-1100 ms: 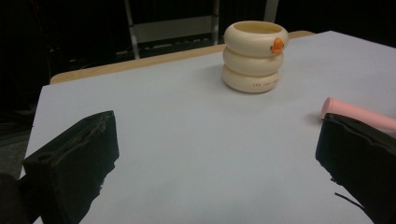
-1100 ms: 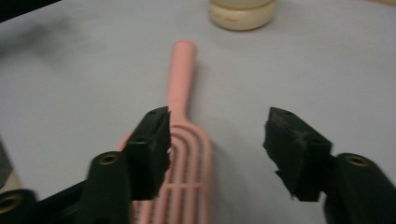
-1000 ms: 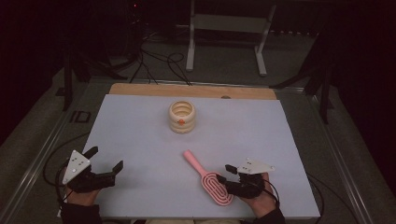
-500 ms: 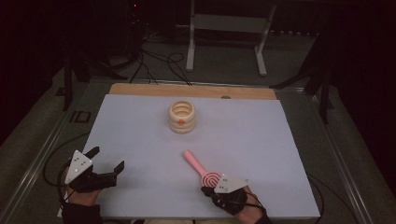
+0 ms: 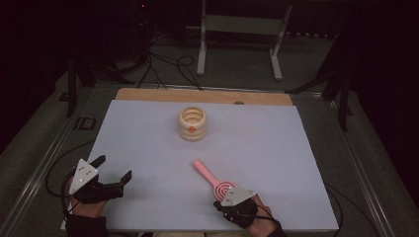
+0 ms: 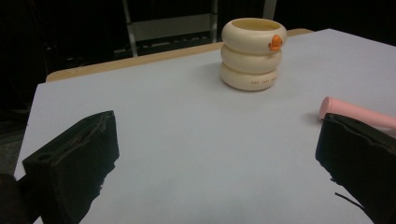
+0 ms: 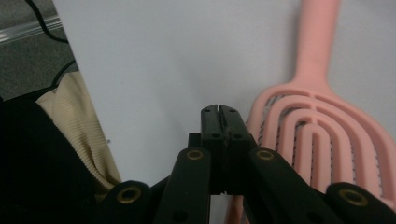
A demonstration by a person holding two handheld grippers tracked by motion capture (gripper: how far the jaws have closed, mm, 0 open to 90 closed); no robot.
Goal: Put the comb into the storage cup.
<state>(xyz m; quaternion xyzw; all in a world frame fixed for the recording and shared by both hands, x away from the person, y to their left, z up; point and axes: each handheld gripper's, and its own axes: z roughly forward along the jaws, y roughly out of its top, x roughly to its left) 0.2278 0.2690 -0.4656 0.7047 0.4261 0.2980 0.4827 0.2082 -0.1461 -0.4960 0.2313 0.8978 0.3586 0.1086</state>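
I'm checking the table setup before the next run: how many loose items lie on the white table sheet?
2. A cream ring-stacked cup with an orange duck bill stands upright toward the far middle. A pink vented plastic hairbrush lies flat near the front, its head beside the shut right gripper.

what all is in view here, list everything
hairbrush: 1, pink, near edge of the table right of centre, flat, head toward the person
ringed cup: 1, cream with an orange spot, standing at mid table toward the far side
table sheet: 1, pale grey-white, covers the table
wooden edge: 1, tan strip along the far side
metal stand: 1, grey, on the floor beyond the table
cables: several, black, on the floor behind
left tool: 1, black, jaws open, near left corner
right tool: 1, black, jaws shut with nothing between, beside the brush head
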